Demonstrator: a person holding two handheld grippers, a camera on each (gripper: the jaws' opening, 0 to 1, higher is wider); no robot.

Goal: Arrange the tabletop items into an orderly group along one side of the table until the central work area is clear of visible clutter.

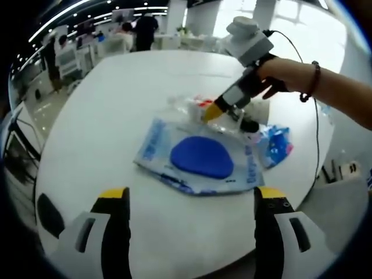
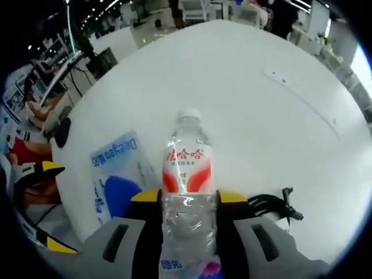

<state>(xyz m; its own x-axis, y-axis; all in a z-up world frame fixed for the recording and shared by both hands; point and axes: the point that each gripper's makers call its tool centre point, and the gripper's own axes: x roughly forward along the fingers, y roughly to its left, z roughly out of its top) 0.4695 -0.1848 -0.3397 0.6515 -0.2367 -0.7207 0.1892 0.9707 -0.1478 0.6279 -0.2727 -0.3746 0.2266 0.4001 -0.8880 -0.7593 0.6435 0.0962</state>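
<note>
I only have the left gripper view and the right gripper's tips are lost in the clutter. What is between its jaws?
Observer: A clear water bottle with a red-and-white label. The right gripper has one jaw against each side of it.
Operator: Is the bottle capped, and which way does it point?
Observer: It has a white cap, pointing away from the gripper across the table.
Operator: Is anything beside it?
Observer: The packet with the blue disc lies close alongside.

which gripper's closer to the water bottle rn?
Right. The right gripper has its jaws on both sides of the water bottle; the left gripper sits open, well short of it across the blue packet.
</note>
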